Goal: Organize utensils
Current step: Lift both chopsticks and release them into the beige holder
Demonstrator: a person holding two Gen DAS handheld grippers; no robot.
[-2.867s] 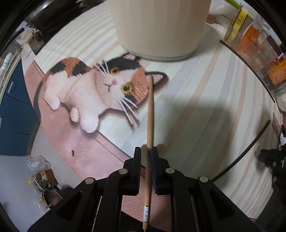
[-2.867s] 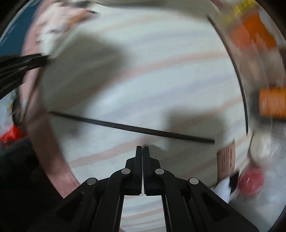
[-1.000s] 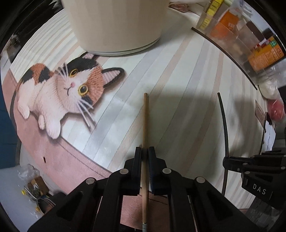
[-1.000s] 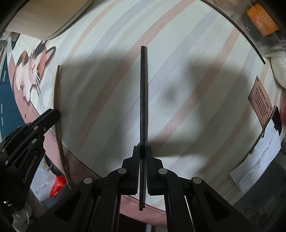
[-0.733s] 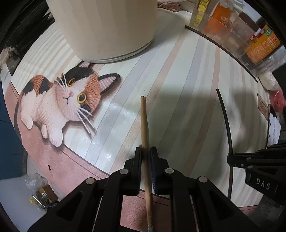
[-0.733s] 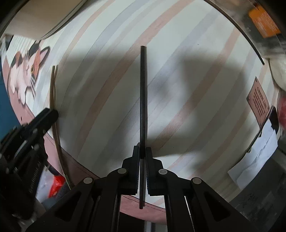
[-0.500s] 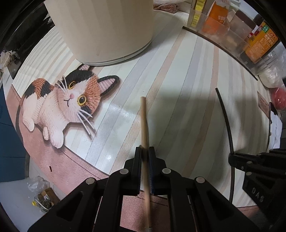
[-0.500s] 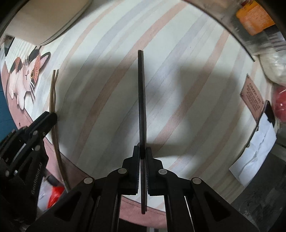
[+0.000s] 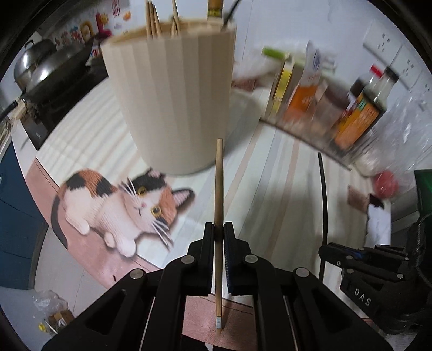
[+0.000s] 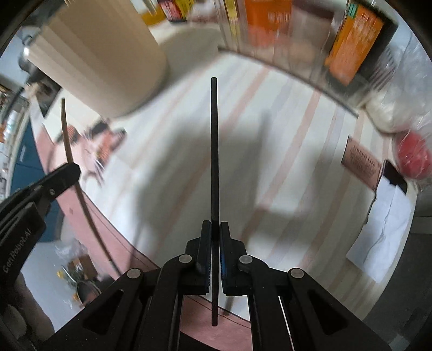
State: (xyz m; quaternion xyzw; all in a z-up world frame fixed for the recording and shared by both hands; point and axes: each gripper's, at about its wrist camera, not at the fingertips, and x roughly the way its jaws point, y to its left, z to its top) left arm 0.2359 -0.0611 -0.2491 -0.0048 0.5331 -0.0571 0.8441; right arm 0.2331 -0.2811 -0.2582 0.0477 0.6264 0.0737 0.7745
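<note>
L gripper point(image 9: 218, 232) is clamped on a wooden chopstick point(image 9: 218, 189), both fingers pressed against it partway along the shaft. The stick runs straight ahead, far tip up near the base of the beige ribbed utensil holder point(image 9: 172, 102), near end poking back past the jaws. R gripper point(image 10: 214, 232) is closed the same way on a black chopstick point(image 10: 214, 151), held above the striped mat point(image 10: 297, 167), tip pointing to the far side.

L wrist view only: the holder's open top w/ several wooden sticks point(image 9: 152, 19) standing in it, a wok point(image 9: 51, 70) at far left, a dark sauce bottle point(image 9: 364, 108) at far right, and the whole calico cat print point(image 9: 118, 202) on the mat's left part. It also catches the R gripper low at right, black stick rising from it.

R wrist view only: a brown label tag point(image 10: 361, 164) on the mat's right edge and white paper point(image 10: 383, 221) just beyond it. Here the holder is cropped, top unseen, and the cat is just a blur. L gripper shows at left edge w/ the wooden stick crossing it.

Both views: blurred orange packets along the far rim, red object at right.
</note>
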